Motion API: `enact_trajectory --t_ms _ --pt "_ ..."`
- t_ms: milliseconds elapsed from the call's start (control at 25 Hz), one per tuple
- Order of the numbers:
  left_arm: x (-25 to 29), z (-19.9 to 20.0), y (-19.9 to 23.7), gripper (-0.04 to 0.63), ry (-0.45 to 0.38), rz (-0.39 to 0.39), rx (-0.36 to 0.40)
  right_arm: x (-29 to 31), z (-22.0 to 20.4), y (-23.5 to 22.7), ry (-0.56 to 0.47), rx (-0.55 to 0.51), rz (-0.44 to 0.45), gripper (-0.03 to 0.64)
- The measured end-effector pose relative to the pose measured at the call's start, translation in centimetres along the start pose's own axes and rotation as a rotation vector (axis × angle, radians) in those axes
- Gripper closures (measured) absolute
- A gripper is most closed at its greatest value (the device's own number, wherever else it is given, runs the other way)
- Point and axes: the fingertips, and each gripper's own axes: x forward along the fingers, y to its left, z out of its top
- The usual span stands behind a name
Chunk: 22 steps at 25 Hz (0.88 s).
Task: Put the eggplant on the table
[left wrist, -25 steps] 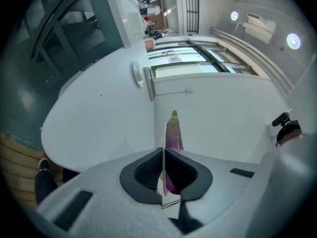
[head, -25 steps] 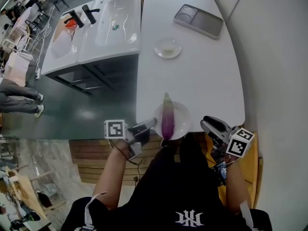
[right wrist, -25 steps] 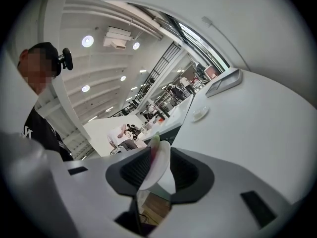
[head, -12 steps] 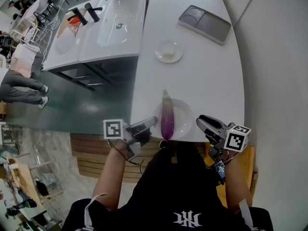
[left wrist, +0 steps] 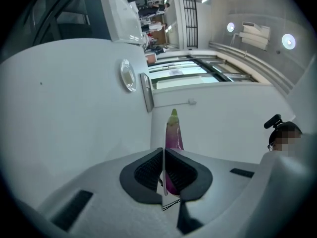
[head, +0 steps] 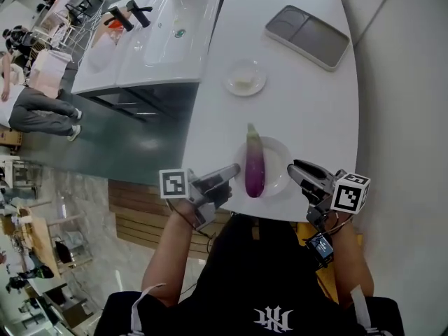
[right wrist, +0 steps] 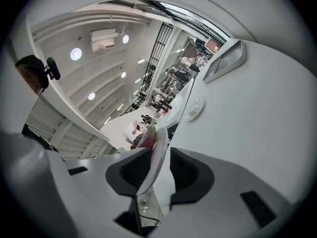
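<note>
- White table [head: 301, 96] holds a plate [head: 277, 157] at its near edge, with the eggplant [head: 254, 166] lying lengthwise on it, stem far.
- At the plate's left rim the left gripper [head: 225, 176] pinches tight; the right gripper [head: 301, 171], spread, straddles its right rim.

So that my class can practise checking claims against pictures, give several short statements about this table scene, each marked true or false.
1. The eggplant lies on a white plate. True.
2. The grey tray sits at the table's near edge, beside the person. False: it is at the far end.
3. The left hand-held gripper is closed on the plate's rim. True.
4. The right hand-held gripper grips the eggplant. False: its jaws stand apart, with the plate's rim between them.
5. The small dish touches the plate. False: bare table lies between them.
</note>
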Motion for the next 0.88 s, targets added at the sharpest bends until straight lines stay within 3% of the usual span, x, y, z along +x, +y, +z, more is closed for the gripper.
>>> enact_trajectory --t_ms 240,560,880 --pt "3.1 0.4 1.4 0.578 -0.015 0.025 -0.028 -0.4 1.9 -3.3 0.012 0.029 0.003 0.535" --pt "4.4 4.0 5.0 0.578 -0.004 0.046 -0.044 2.5 3.4 -8.0 -0.005 0.091 -0.026 0.584" --pt "5.4 7.6 8.8 0.578 0.042 0.134 0.019 6.0 4.5 -12.1 0.012 0.145 -0.084 0.594"
